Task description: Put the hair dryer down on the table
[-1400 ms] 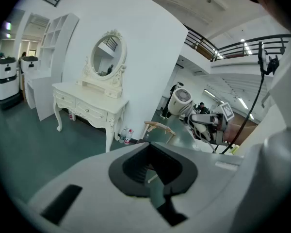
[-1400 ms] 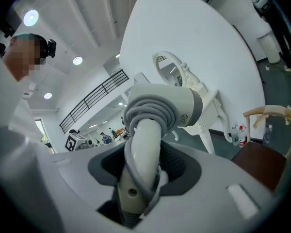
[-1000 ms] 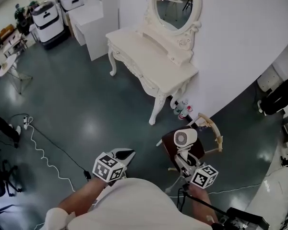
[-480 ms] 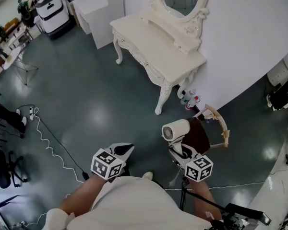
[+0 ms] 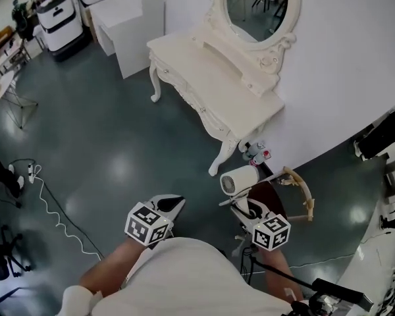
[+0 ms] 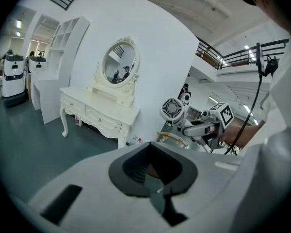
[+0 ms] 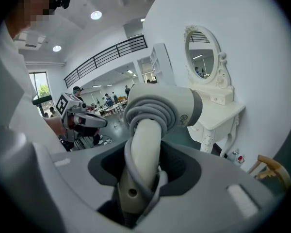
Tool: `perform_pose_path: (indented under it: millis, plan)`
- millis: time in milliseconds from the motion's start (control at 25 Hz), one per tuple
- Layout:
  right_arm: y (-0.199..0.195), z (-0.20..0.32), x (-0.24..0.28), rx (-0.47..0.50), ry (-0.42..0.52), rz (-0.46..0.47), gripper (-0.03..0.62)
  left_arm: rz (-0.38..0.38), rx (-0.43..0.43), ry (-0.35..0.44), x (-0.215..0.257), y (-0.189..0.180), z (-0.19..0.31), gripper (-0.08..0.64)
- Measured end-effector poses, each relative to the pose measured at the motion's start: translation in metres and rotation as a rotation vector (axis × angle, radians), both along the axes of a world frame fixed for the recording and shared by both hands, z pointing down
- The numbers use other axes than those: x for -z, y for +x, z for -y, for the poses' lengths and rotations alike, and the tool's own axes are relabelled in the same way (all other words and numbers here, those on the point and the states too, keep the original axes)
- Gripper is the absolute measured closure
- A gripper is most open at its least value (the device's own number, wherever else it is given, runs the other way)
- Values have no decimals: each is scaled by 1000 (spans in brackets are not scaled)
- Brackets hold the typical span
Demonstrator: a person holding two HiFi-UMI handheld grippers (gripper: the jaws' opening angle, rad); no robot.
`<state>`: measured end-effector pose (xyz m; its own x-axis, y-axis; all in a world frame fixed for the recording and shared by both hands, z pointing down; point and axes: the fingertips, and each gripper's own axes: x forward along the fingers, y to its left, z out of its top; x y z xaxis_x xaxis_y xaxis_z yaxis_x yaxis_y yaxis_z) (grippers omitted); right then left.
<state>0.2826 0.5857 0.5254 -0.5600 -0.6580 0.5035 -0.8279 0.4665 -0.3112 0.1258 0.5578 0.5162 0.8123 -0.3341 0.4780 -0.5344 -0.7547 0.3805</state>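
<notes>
The right tool is clenched on the handle of the hair dryer, whose cord is coiled round that handle; the dryer hangs in the air just off the nearest end of the white table, clear of it and above a dark-seated chair; the left tool has its jaws together on nothing. Wide bare floor lies open along the table's front edge; both forearms reach forward from the body, the tools tilted somewhat downward.
</notes>
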Motion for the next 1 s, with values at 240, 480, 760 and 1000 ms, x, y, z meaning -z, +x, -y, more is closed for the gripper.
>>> perform_pose_path:
  millis: [240,480,760,1000]
  plan:
    - [-66,87,2,0,18,21,414,14,10,20,2,-71,66,558]
    - [-106,157,-4,75,-17,2,414,-17,71,-23,-9,-102,126,557]
    - [-108,282,-17,165,-17,-47,414,17,169,-49,-20,-116,239,557]
    - [-105,408,-7,238,18,-44,414,63,207,-30,-4,-107,349,557]
